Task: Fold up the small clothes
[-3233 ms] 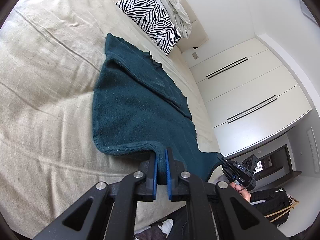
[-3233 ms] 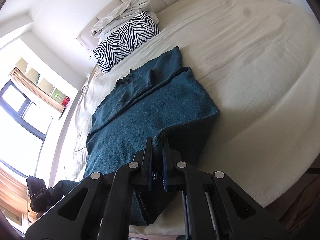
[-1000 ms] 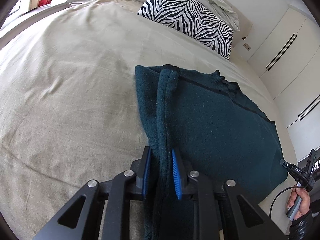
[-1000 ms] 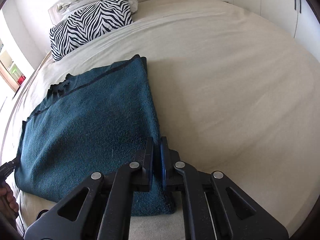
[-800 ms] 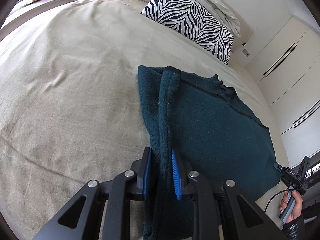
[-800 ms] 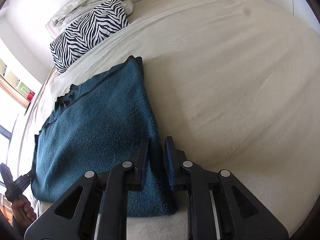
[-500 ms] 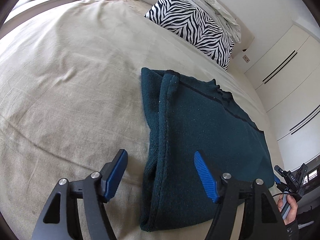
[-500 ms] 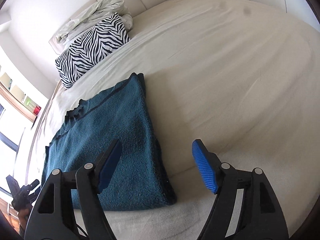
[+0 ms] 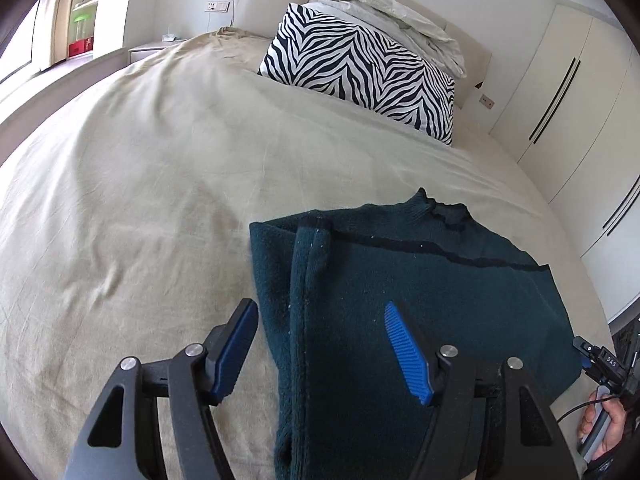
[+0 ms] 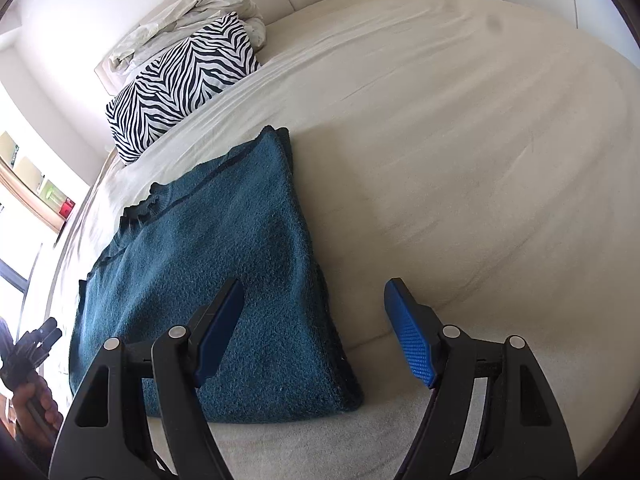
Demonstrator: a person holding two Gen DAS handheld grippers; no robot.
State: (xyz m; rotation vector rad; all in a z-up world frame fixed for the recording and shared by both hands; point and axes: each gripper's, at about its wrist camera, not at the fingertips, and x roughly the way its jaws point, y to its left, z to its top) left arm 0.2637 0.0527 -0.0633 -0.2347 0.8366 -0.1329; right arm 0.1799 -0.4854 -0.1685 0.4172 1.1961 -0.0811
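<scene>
Left tongs (image 9: 320, 350): blue pads spread wide and just easing inward, nothing pinched, though the sweater's left folded edge lies below the gap. Right tongs (image 10: 314, 328): released too, jaws wide, hovering over the sweater's near right corner with bare sheet under the right pad. Sweater (image 10: 224, 280), dark teal knit, lies flat on the bed (image 10: 460, 140), folded into a rough rectangle near the bed's near edge, collar toward the headboard side; a sleeve or side panel (image 9: 310, 280) is doubled over along its left edge, forming a raised ridge. A dark stripe crosses the upper chest. Zebra pillow (image 9: 360, 68) and a crumpled pale duvet (image 9: 384, 12) sit well apart at the head of the bed. Handling, as judged: thick, fuzzy knit, soft and limp, no stiffness to hold a crease, moderate weight for its kind; layers grip each other, so not slippery, but stacked layers may shift if only the top 1 is taken. Not fragile. Best hold looks like the 2 near corners, pinching through all layers at the folded edges, 1 corner per tongs, then lifting evenly so the middle does not sag. A hand (image 9: 604, 424) with the other handle shows at the frame's lower right.
</scene>
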